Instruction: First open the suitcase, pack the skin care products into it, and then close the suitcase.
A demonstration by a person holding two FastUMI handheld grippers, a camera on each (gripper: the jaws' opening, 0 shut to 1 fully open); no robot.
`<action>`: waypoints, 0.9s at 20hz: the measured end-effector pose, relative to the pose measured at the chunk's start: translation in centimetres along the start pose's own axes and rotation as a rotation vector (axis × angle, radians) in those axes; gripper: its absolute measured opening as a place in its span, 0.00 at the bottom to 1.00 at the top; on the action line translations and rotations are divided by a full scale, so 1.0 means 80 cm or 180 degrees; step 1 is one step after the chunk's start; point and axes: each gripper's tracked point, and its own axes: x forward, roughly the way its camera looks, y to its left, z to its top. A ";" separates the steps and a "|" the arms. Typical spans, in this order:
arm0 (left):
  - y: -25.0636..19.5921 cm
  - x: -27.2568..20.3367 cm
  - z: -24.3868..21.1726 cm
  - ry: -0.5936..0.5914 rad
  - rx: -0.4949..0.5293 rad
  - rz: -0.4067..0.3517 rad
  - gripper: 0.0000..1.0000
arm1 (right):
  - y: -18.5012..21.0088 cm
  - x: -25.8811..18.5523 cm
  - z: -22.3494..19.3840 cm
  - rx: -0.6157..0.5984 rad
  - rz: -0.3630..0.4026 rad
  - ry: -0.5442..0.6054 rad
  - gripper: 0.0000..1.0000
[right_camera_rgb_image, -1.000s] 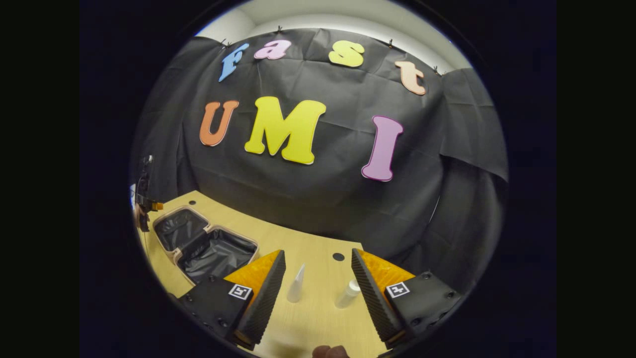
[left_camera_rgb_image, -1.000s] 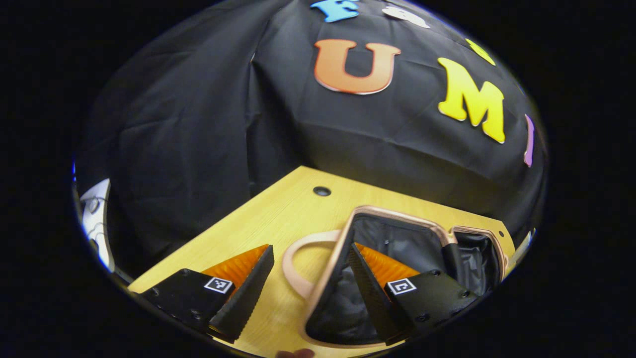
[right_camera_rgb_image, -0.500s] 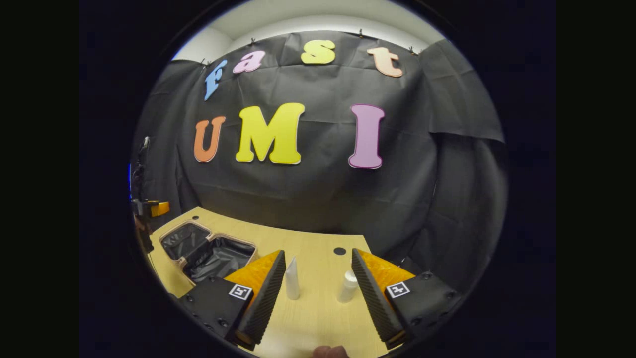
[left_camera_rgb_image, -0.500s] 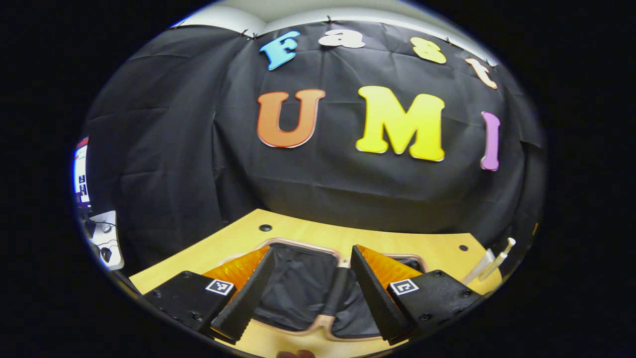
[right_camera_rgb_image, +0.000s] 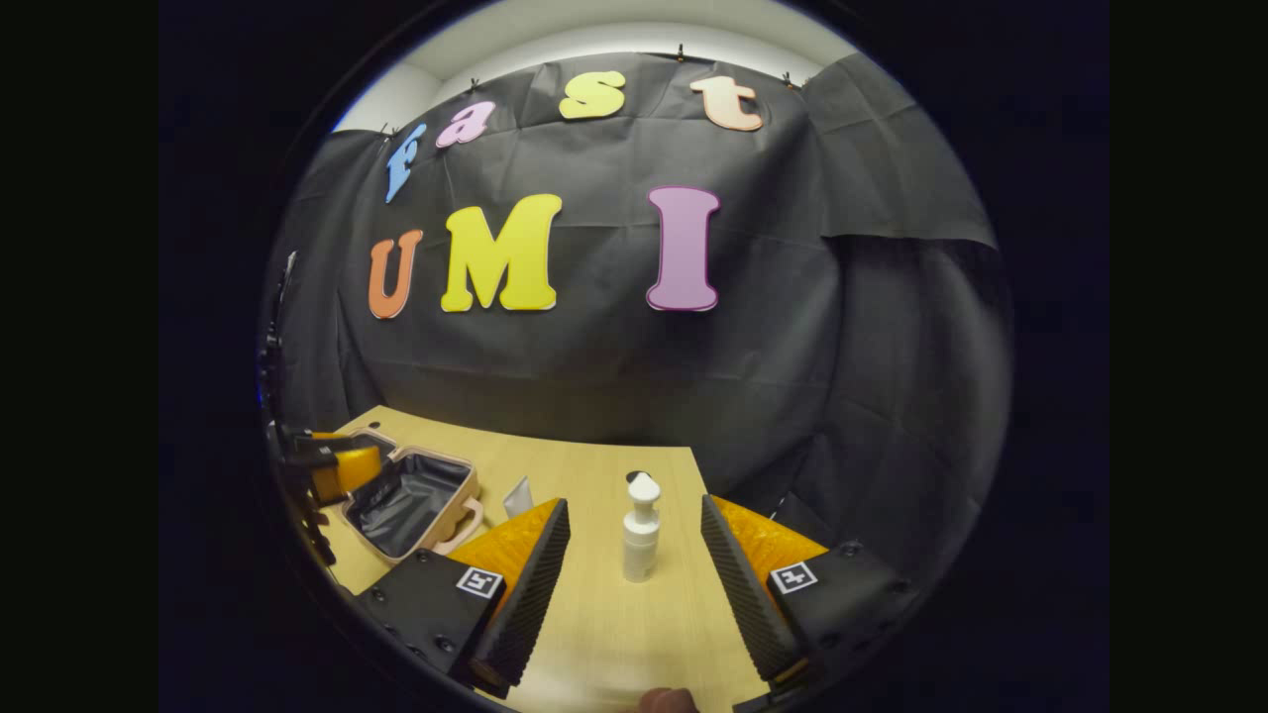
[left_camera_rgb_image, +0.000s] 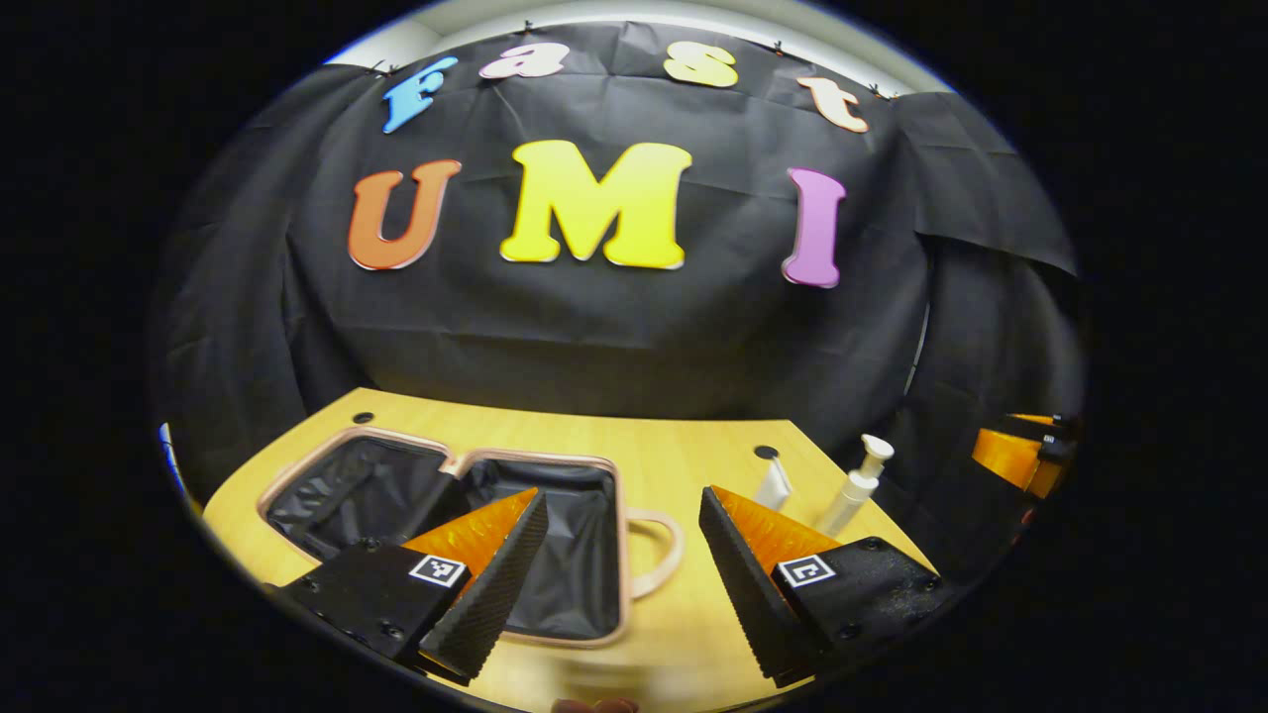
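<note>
Pump bottle [right_camera_rgb_image: 641, 530] stands upright ahead, between the right gripper [right_camera_rgb_image: 634, 579]'s spread jaws; left gripper [left_camera_rgb_image: 622, 564] gapes near the open suitcase [left_camera_rgb_image: 466, 525].

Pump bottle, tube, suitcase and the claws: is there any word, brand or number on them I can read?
Pump bottle: nothing readable, too small.
Tube: too small to tell.
Suitcase: no lettering visible.
Left claw and right claw: square coded tags, patterns only, no words.
</note>
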 end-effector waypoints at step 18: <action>-0.120 0.192 -0.169 0.0620 0.0127 -0.0140 0.99 | -0.123 0.018 -0.110 0.0028 -0.0213 0.0725 0.80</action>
